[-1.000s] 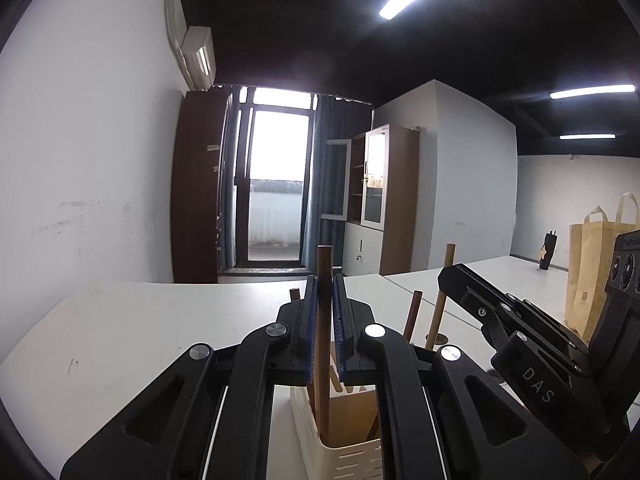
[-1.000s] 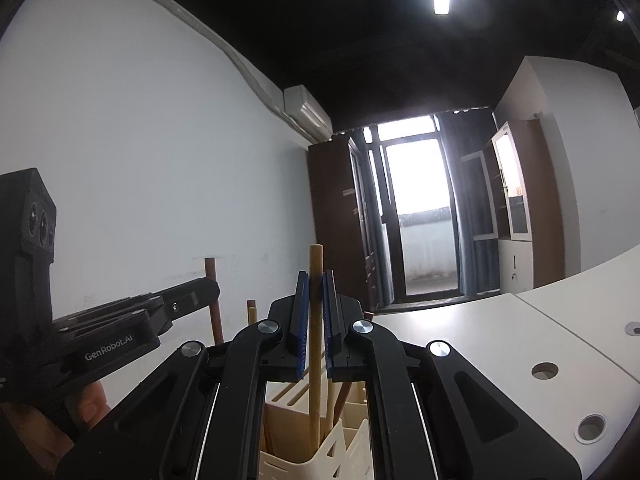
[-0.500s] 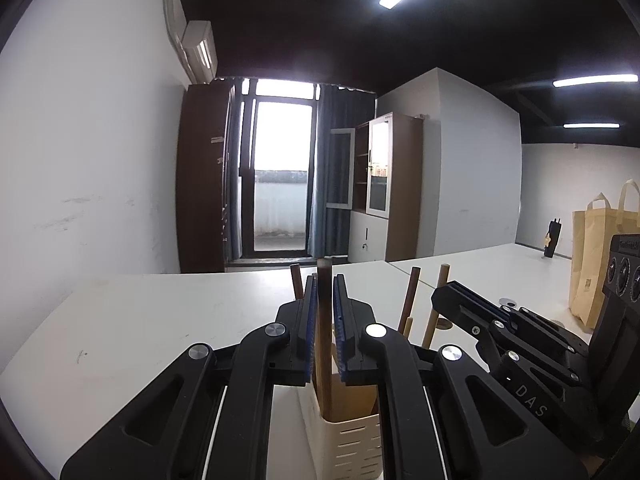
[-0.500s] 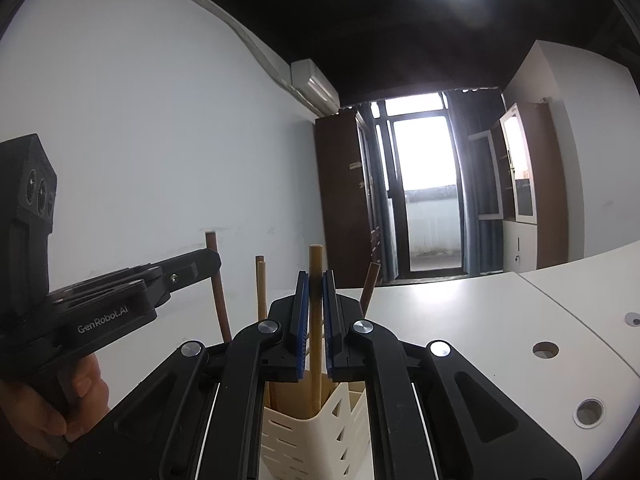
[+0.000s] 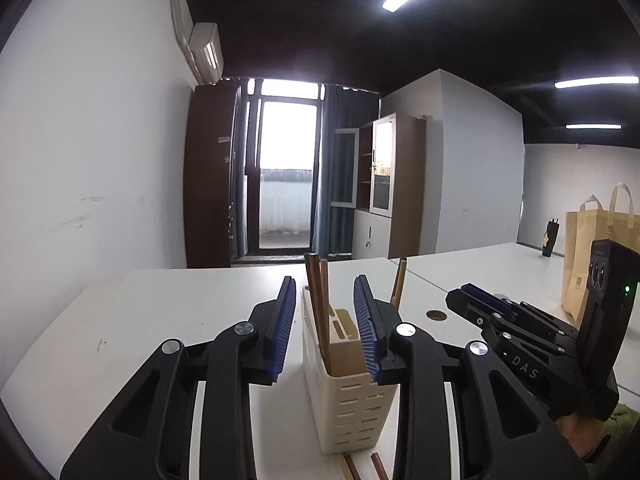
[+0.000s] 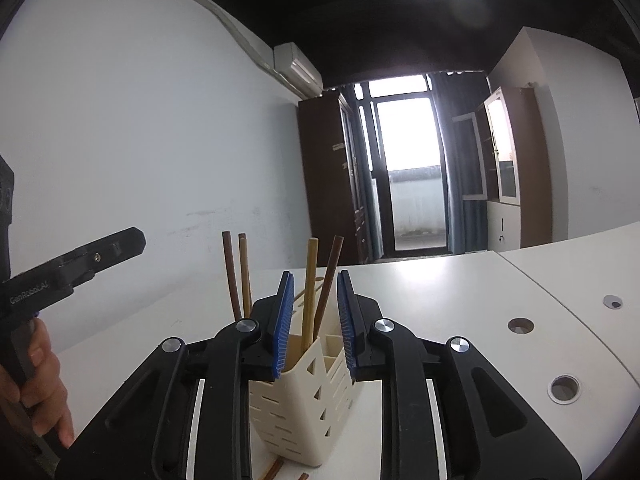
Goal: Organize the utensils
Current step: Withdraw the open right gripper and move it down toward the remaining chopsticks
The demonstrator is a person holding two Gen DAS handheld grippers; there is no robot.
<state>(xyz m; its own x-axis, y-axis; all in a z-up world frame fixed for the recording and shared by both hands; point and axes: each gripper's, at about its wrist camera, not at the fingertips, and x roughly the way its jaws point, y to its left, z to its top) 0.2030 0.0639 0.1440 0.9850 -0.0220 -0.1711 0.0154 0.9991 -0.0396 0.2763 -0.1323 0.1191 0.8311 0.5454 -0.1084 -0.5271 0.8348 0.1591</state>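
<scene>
On the white table, both the left gripper and the right gripper have just been opening, jaws spread clear of the chopsticks standing in the cream holder; each should withdraw straight back without brushing them.

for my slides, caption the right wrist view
Open right claw behind a holder of chopsticks.

Between the open black matt plastic fingers with ribbed blue pads, wooden sticks stand in a cream slotted plastic holder; beneath lies a smooth white table.
</scene>
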